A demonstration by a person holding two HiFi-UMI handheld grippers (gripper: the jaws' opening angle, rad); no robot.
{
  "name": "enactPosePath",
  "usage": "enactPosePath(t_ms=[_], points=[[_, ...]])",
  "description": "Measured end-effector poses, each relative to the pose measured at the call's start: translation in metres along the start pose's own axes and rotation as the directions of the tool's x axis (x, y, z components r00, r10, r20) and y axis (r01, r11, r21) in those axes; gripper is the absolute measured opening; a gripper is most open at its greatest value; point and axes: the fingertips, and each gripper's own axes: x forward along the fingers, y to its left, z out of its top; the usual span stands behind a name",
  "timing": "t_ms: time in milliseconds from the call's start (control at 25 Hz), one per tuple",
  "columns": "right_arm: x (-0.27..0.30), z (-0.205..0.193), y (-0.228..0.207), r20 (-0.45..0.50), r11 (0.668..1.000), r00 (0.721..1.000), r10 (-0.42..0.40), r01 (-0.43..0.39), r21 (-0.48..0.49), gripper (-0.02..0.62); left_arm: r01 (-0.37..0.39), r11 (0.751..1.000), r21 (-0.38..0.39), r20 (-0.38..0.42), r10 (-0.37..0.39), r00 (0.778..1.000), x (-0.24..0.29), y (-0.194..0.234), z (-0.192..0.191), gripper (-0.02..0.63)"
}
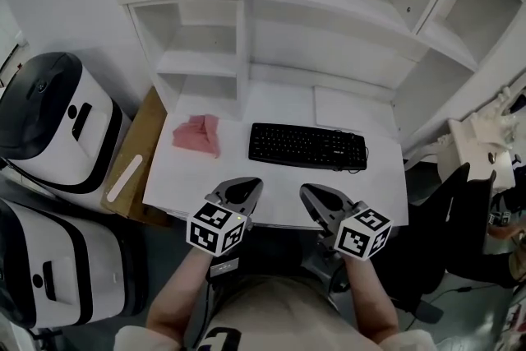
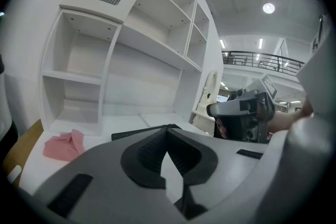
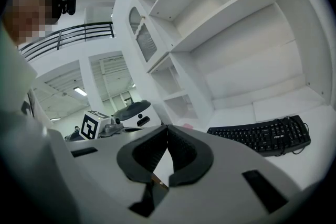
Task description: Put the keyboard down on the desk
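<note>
Head view gives us the keyboard (image 1: 307, 146) lying flat on the white desk (image 1: 193, 187), with neither tool touching it. Near the keyboard's front edge we hold the left gripper (image 1: 245, 191) and the right gripper (image 1: 314, 195) side by side, each with its jaws pressed together on nothing. Left of the keyboard lies a crumpled pink cloth (image 1: 197, 134); behind the keyboard stand white shelves (image 1: 329, 4).

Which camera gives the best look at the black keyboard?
The head view: the whole keyboard lies on the desk, seen from above. The right gripper view shows it slantwise; the left gripper view, only an edge.
</note>
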Motion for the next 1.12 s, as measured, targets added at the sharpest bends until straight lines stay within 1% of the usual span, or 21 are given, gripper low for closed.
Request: enactPosePath(t_ms=[160,280,640,840,920,1120], points=[[-0.006,-0.005,0.005,-0.007,1.000,1.000,-0.016,0.016,-0.006,0.025,0.022,1.000,-0.021,0.012,-0.022,1.000,-0.004,-0.008,-0.001,0.012],[-0.009,-0.005,0.006,-0.003,0.999,0.999,-0.034,0.033,-0.034,0.025,0.027,1.000,-0.015,0.014,-0.027,1.000,-0.007,-0.016,0.000,0.012],[-0.032,0.000,0.007,0.020,0.999,1.000,-0.011,0.012,-0.042,0.025,0.032,0.999,-0.015,0.018,-0.031,0.999,-0.006,-0.047,0.004,0.012],[-0.052,-0.002,0.002,0.015,0.997,1.000,-0.018,0.019,-0.075,0.025,0.045,0.999,-0.009,0.028,-0.045,0.999,0.004,-0.071,0.011,0.012],[-0.060,-0.004,-0.001,0.010,0.996,1.000,-0.026,0.027,-0.089,0.025,0.050,0.999,-0.001,0.024,-0.050,0.998,0.008,-0.082,0.013,0.012],[-0.080,-0.004,-0.005,0.013,0.995,1.000,-0.010,0.012,-0.095,0.025,0.053,0.998,0.019,0.026,-0.054,0.998,0.017,-0.107,0.017,0.012]])
